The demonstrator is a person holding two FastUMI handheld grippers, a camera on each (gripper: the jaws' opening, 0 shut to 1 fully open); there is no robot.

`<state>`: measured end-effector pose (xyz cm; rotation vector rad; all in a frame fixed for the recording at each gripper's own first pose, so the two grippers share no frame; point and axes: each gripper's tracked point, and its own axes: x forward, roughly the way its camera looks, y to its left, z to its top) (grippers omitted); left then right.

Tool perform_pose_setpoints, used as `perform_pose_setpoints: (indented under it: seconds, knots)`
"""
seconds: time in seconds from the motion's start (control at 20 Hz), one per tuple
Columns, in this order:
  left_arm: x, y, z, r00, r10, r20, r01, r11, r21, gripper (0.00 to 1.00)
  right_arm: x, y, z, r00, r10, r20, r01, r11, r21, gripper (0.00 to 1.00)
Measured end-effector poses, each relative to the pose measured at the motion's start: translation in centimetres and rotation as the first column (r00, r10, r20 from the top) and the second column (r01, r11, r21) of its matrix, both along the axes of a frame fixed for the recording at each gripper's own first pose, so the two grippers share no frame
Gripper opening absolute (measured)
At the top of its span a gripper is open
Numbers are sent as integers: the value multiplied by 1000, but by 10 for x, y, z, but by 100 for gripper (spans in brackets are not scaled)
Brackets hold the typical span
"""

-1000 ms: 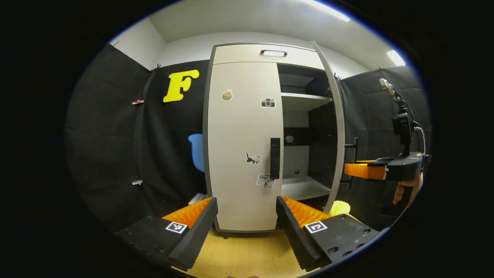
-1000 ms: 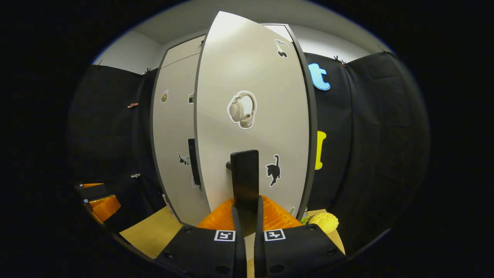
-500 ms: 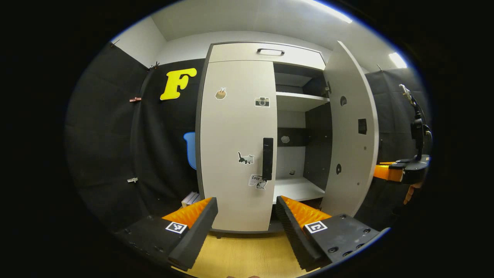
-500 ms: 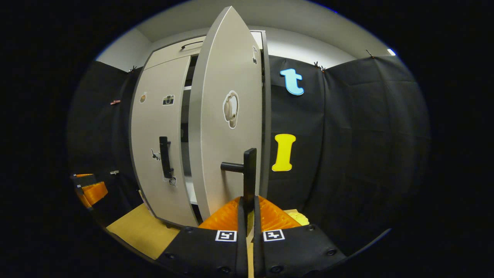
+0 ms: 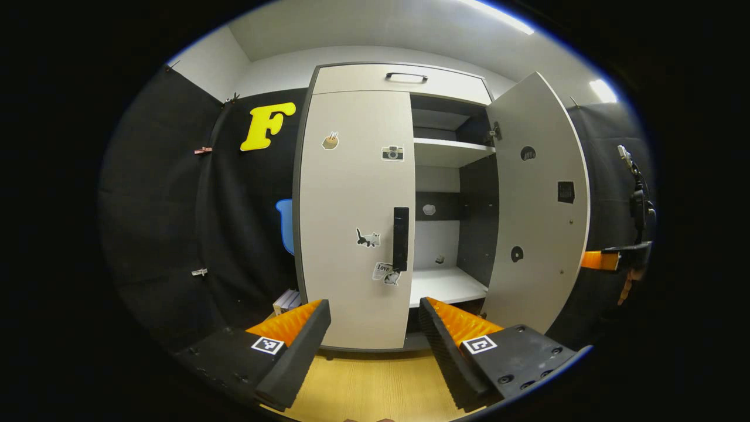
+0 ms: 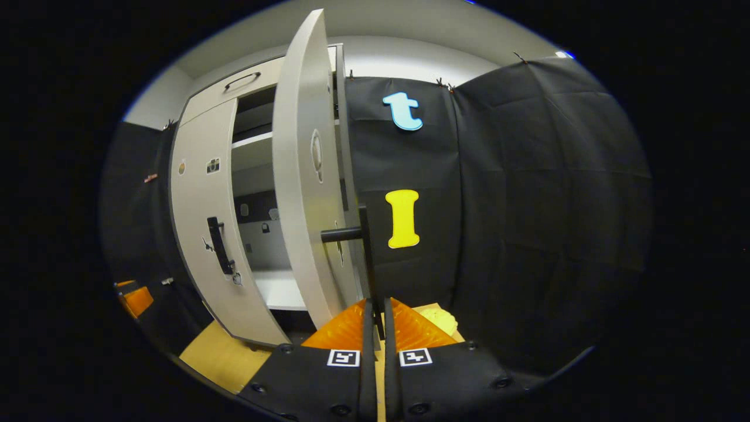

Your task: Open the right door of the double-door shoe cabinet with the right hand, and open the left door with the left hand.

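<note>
- Two doors front the cabinet point(image 5: 404, 76): the left door point(image 5: 351, 223) is closed, the right door point(image 5: 536, 199) stands swung wide out.
- Inside the open right half, a white upper shelf point(image 5: 448, 153) and a white lower shelf point(image 5: 444, 285) are bare as far as can be seen; a few small marks sit on the back wall, too small to tell what they are.
- Above both doors runs a closed drawer with a dark handle point(image 5: 406, 77).
- Right gripper point(image 6: 375, 316): its jaws are nearly together, clamped on the right door's handle point(image 6: 366, 258), a dark bar edge-on just above the fingers.
- Left gripper point(image 5: 375, 319): its jaws stand wide apart, holding nothing, low in front of the left door and clear of it; the left handle point(image 5: 401, 238) is above and between them, untouched.
- Stickers dot the left door's face, among them a camera point(image 5: 392, 153) and a cat point(image 5: 368, 238).
- Something yellow point(image 6: 440, 321) lies on the wooden floor point(image 5: 363, 390) by the right door's foot.
</note>
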<state>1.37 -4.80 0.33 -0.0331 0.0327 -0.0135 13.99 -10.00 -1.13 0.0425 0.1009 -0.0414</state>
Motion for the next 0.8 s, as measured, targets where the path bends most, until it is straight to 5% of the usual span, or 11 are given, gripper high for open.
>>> perform_pose_setpoints:
  seconds: [0.8]
  knots:
    - [-9, 11, 6, 1000, -29, 14, 28, 1000, 7, 95, -70, 37, -20, 1000, 13, -23, -12, 998, 60, 12]
